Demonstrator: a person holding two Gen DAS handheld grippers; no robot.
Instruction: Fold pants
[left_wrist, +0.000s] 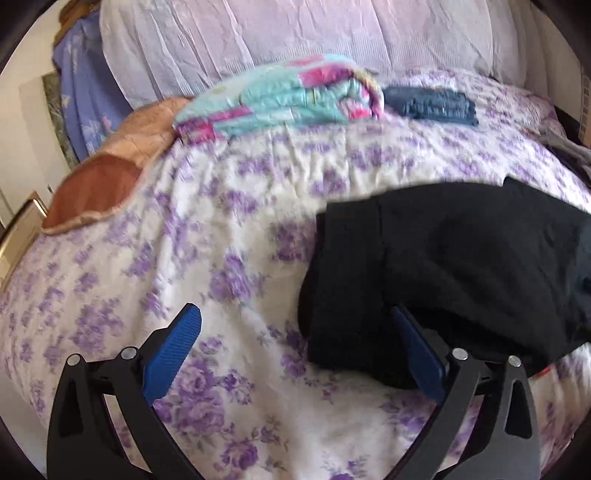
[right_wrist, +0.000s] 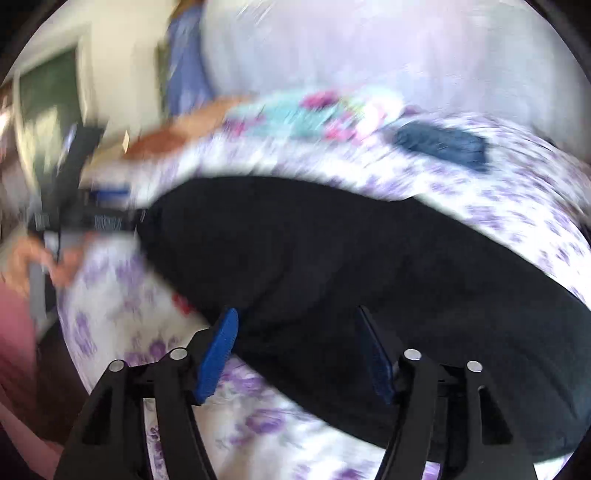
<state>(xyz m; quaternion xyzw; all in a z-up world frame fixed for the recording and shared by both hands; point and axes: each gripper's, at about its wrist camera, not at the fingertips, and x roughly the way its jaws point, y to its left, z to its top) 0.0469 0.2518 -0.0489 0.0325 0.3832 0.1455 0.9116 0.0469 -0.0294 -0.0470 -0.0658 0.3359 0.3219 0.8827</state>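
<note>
Black pants (left_wrist: 450, 273) lie on the bed's purple-flowered cover (left_wrist: 207, 236), to the right in the left wrist view. My left gripper (left_wrist: 295, 321) is open, its right finger (left_wrist: 417, 350) at the pants' near left edge, its left finger over bare cover. In the blurred right wrist view the pants (right_wrist: 332, 251) stretch across the middle. My right gripper (right_wrist: 295, 325) is open just above the pants' near edge, holding nothing. The left gripper (right_wrist: 107, 210) shows at the pants' far left end there.
A folded turquoise-and-pink quilt (left_wrist: 280, 99), a folded dark blue garment (left_wrist: 436, 103) and an orange-brown cushion (left_wrist: 103, 184) lie at the back of the bed. A lilac-covered headboard (left_wrist: 295, 33) rises behind. Grey clothing (left_wrist: 565, 144) sits at the right edge.
</note>
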